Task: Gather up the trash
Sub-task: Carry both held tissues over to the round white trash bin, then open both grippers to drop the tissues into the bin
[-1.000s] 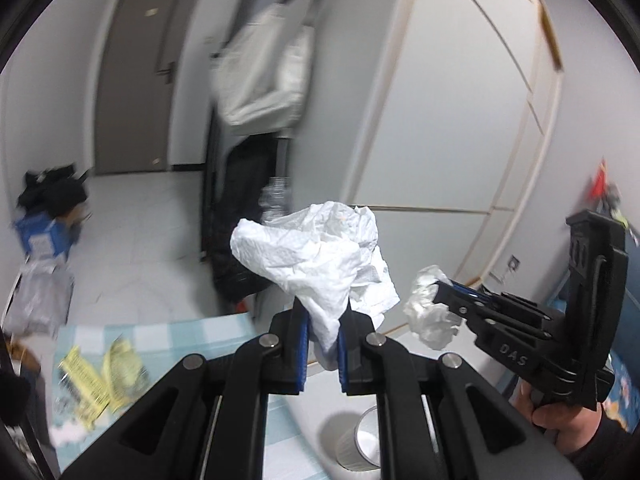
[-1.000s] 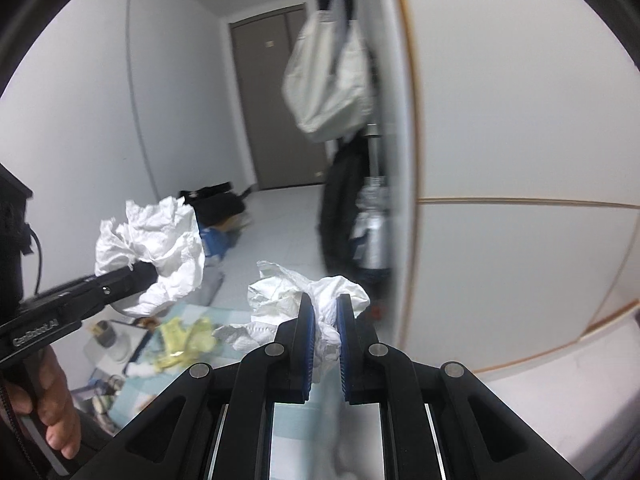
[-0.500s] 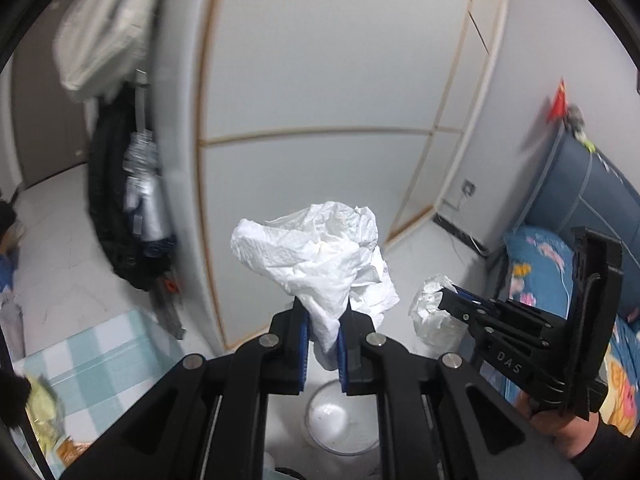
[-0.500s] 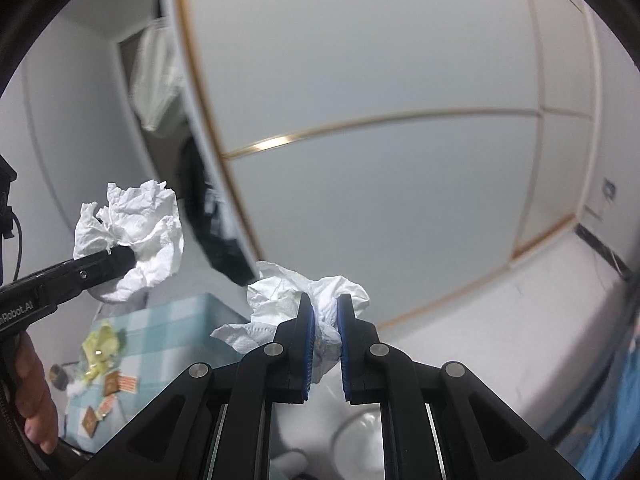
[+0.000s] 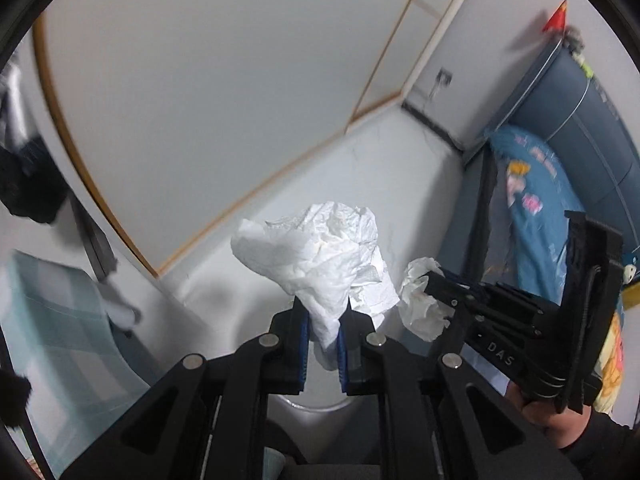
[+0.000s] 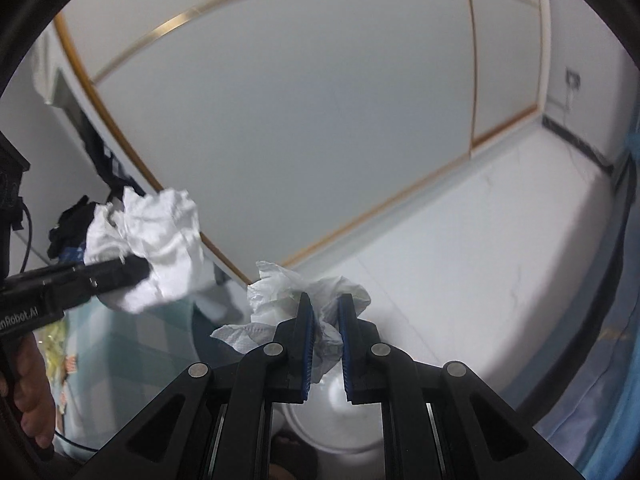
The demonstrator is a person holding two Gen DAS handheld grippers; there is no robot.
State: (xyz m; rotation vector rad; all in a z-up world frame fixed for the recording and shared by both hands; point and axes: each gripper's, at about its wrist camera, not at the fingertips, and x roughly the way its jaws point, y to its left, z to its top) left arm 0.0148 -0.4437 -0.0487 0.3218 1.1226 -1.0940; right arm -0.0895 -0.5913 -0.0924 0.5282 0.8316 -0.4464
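Above the white floor [image 5: 384, 184], beside a wardrobe with gold trim [image 6: 280, 100], the left tool [image 5: 322, 334] is clamped on a crumpled white tissue [image 5: 316, 248]. Just to its right, the right tool [image 6: 325, 334] pinches a second crumpled tissue [image 6: 280, 300]. A round white bin [image 6: 340, 420] sits directly below both tools.
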